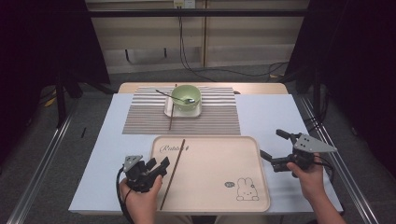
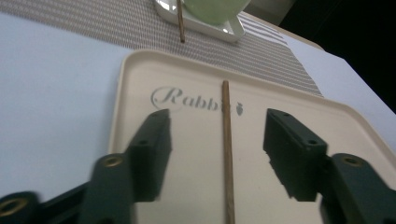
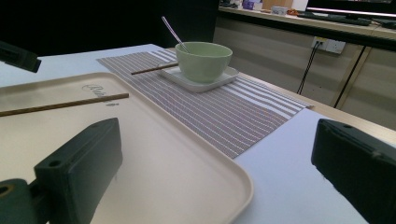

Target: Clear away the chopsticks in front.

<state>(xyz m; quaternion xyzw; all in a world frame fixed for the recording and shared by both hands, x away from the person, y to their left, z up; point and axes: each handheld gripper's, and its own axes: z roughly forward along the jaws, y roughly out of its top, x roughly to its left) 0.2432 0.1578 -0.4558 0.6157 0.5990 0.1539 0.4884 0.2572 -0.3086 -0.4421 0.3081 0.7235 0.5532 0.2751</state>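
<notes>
A brown chopstick (image 1: 173, 170) lies lengthwise on the left part of the beige rabbit tray (image 1: 219, 158). My left gripper (image 1: 159, 164) is open at the tray's left edge. In the left gripper view the chopstick (image 2: 226, 140) runs through the gap between the two jaws, and neither jaw touches it. A second chopstick (image 1: 171, 114) rests on the striped placemat (image 1: 210, 116), its far end against the white plate (image 1: 169, 112). My right gripper (image 1: 271, 143) is open and holds nothing, just off the tray's right edge.
A green bowl (image 1: 186, 97) with a metal spoon (image 1: 170, 95) in it stands on the white plate at the far middle of the table. The table's bare pale-blue top (image 1: 280, 112) flanks the placemat and tray. The tray's rim (image 3: 233, 179) lies close below my right gripper (image 3: 217, 140).
</notes>
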